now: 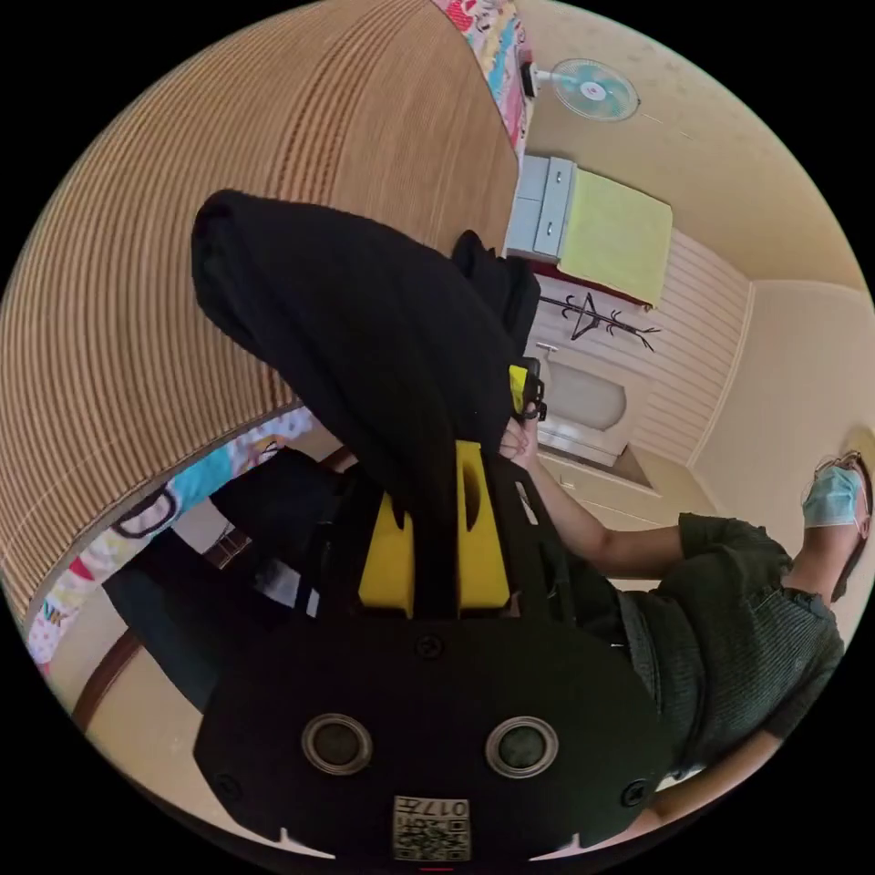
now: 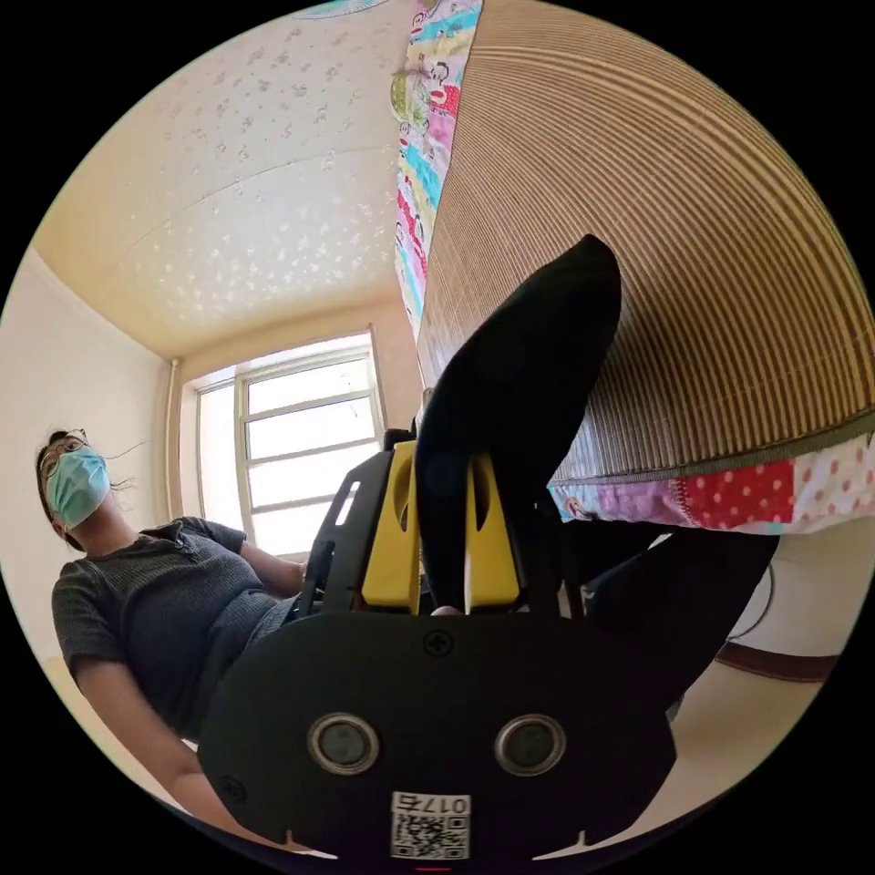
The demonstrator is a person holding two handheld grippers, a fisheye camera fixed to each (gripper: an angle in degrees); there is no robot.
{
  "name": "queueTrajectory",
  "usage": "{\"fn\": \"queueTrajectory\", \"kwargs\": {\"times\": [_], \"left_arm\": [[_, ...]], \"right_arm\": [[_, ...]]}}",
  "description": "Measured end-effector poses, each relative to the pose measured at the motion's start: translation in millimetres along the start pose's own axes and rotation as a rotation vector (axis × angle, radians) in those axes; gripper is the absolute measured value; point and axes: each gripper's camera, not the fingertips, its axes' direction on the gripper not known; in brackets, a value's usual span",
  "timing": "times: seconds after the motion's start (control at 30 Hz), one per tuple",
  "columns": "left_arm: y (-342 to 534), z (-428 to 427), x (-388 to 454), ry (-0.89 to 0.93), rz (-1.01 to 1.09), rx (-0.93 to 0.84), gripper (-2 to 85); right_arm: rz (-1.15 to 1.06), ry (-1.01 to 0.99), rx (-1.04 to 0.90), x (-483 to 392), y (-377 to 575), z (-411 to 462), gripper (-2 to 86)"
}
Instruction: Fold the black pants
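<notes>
Both grippers' jaws clamp the black pants; left gripper view catches the right gripper.

The left gripper is clamping both yellow jaws on a fold of the black pants, which are draping up and over the striped woven mat. Just beyond the cloth, the right gripper is gripping the pants' far part, with a hand below it. A person is sitting at the view's right.

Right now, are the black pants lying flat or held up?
Held up: the pants hang off the mat, pinched in both tools.
</notes>
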Motion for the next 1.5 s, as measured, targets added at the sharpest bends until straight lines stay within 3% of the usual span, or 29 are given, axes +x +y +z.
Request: {"fn": "queueTrajectory", "kwargs": {"times": [0.2, 0.27, 0.33, 0.37, 0.4, 0.47, 0.57, 0.63, 0.67, 0.73, 0.8, 0.93, 1.0, 1.07, 1.13, 1.17, 1.2, 1.33, 1.4, 1.5], "left_arm": [[-142.9, 143.1, 110.4, 0.049, 0.242, -0.026, 7.1], [-190.6, 193.4, 116.4, 0.045, 0.2, -0.063, 8.6], [-229.2, 244.6, 110.3, -0.032, 0.126, -0.166, 10.5], [-244.3, 273.9, 104.6, -0.125, 0.094, -0.26, 11.1], [-250.3, 295.5, 99.1, -0.211, 0.077, -0.341, 11.1], [-246.4, 308.4, 89.3, -0.288, 0.062, -0.401, 10.4], [-220.8, 284.8, 56.5, -0.346, -0.013, -0.392, 8.7], [-195.3, 248.8, 24.7, -0.403, -0.114, -0.353, 7.7], [-173.0, 217.3, 0.3, -0.466, -0.205, -0.331, 7.1], [-130.1, 161.9, -35.2, -0.59, -0.382, -0.317, 6.3], [-59.2, 82.1, -67.3, -0.713, -0.671, -0.288, 6.1], [38.7, -14.4, -55.4, -0.643, -0.871, -0.021, 6.1], [81.2, -46.0, -33.0, -0.61, -0.913, 0.152, 5.1], [97.9, -51.2, -21.2, -0.599, -0.924, 0.202, 4.5], [103.1, -44.6, -11.8, -0.599, -0.889, 0.213, 4.2], [103.2, -35.4, -6.8, -0.597, -0.85, 0.212, 3.8], [103.1, -23.9, -3.8, -0.585, -0.818, 0.21, 3.1], [103.8, 6.1, 6.1, -0.477, -0.655, 0.247, 0.7], [96.2, -1.3, 19.2, -0.581, -0.568, 0.16, 0.3], [100.4, -35.8, 40.2, -0.7, -0.476, 0.184, 1.0]], "right_arm": [[-0.254, 0.233, 0.103, -106.5, -54.2, -168.7, 7.4], [-0.165, 0.391, 0.114, -110.7, -83.2, -212.0, 7.8], [0.139, 0.837, 0.227, -104.5, -111.9, -254.3, 8.1], [0.194, 0.937, 0.27, -107.1, -115.6, -259.8, 7.5], [0.193, 1.083, 0.331, -119.3, -121.4, -258.3, 6.4], [0.086, 1.174, 0.378, -135.7, -125.9, -235.2, 3.6], [0.027, 1.238, 0.29, -114.6, -135.5, -173.9, 1.4], [0.199, 1.314, 0.013, -35.5, -146.9, -124.8, 0.7], [0.207, 1.346, -0.013, -17.6, -145.6, -114.7, 0.7], [0.099, 1.444, 0.066, -6.1, -129.7, -92.4, 0.6], [0.163, 1.46, 0.101, -11.3, -132.9, -87.3, 0.5], [0.268, 1.537, 0.065, -26.9, -135.6, -79.1, 0.4], [0.416, 1.587, 0.168, -33.0, -119.5, -88.7, 0.4], [0.592, 1.449, 0.349, -39.1, -90.8, -103.5, 0.4], [0.682, 1.005, 0.593, -35.2, -36.5, -109.1, 0.3], [0.699, 0.877, 0.648, -29.7, -21.3, -106.6, 0.3], [0.762, 0.605, 0.736, -10.9, 9.4, -95.6, 0.3], [1.022, -0.298, 0.871, 65.9, 88.7, 4.5, 0.4], [0.977, -0.472, 0.846, 71.6, 91.3, 46.8, 0.4], [0.816, -0.369, 0.577, 50.1, 54.8, 94.1, 0.4]]}}
